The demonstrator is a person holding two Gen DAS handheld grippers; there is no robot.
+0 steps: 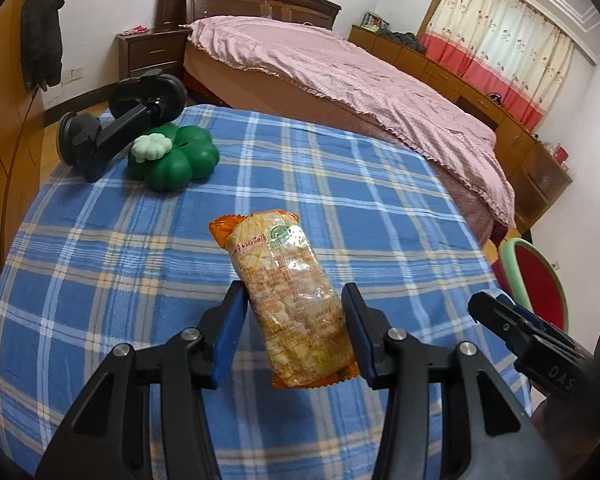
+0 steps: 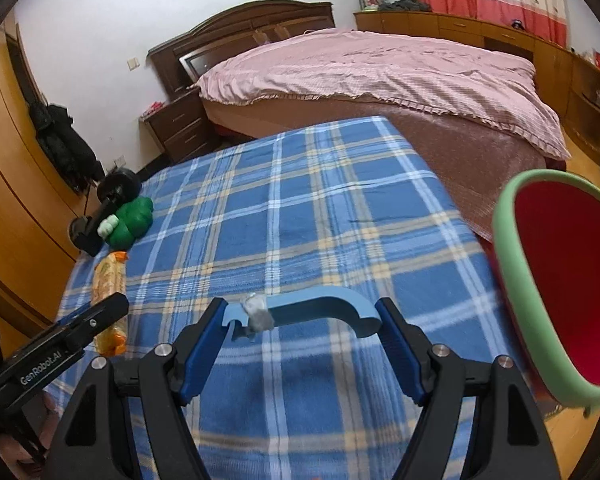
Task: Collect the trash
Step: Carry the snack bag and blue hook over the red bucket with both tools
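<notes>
Currently one snack packet (image 1: 290, 300), orange-edged and transparent, sits lengthwise between the jaws of the left gripper (image 1: 294, 308); both blue pads press its sides and it appears lifted off the blue plaid cloth (image 1: 140, 280) covering the counter. One light-blue curved plastic piece (image 2: 320, 310), with a grey wad (image 2: 258, 314) stuck near its 9 o'clock end, spans the jaws of the right gripper (image 2: 302, 320), which are spread wide and clamp the piece end to end. One bin (image 2: 556, 280), green-rimmed with a red interior, stands at 3 o'clock in the right wrist view, just beside the counter. At 10 o'clock in the left wrist view lie one green clover-shaped object (image 1: 172, 158) and one black suction mount (image 1: 120, 120), touching. One bed (image 1: 340, 76) with a pink cover stands beyond the counter at 12 o'clock.
</notes>
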